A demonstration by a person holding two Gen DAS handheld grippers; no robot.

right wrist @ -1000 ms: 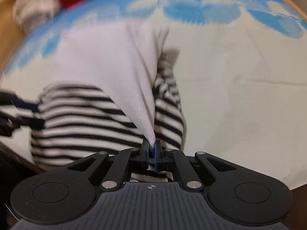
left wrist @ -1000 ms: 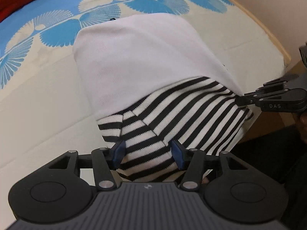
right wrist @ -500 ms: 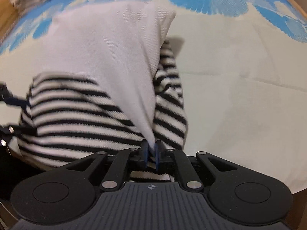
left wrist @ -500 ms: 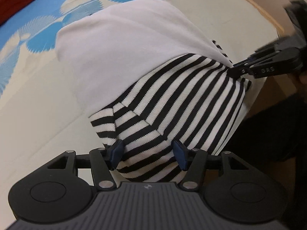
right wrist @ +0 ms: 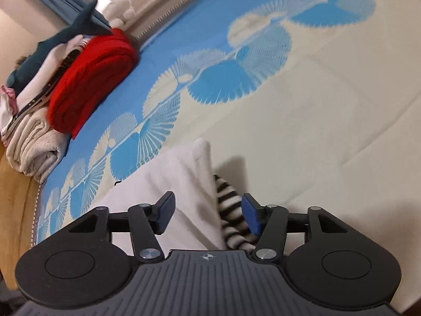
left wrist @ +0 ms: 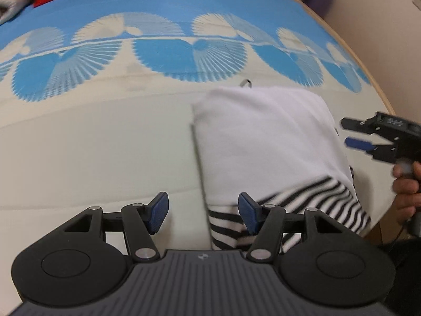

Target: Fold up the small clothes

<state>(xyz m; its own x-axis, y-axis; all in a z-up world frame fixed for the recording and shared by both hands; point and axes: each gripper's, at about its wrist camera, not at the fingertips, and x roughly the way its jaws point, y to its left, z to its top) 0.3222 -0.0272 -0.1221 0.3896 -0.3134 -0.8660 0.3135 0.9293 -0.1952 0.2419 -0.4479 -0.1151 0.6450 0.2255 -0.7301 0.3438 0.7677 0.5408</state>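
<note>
Now the step in hand looks like the release after a fold: the small garment [left wrist: 265, 142], white cloth folded over a black-and-white striped part [left wrist: 315, 202], lies on the bed [left wrist: 92, 137] near its front edge, and both tools are letting it be. To do this well, I judge that each hand should draw straight back and up without snagging a layer, so the white flap keeps its place over the stripes; the striped hem that shows below the white could then be tucked or squared with a light press.

In the left wrist view the left gripper [left wrist: 202, 214] has its jaws standing well apart and holds nothing. Its right pad overlaps the striped corner in the picture, but I cannot tell whether it touches; its left pad is over bare sheet. It points steeply down at the bed, just beside the garment's left edge.

The right gripper [right wrist: 208, 217] has its jaws opening at this moment; the garment's right edge, white fold and a strip of stripes [right wrist: 231, 210], lies in the gap between them, with the pads clear of the cloth. Seen from the left wrist view, it sits at the garment's far right side, tilted downward, with a hand [left wrist: 406, 192] around its handle.

Folded clothes [right wrist: 71, 79] are stacked at the bed's far corner, well apart.
</note>
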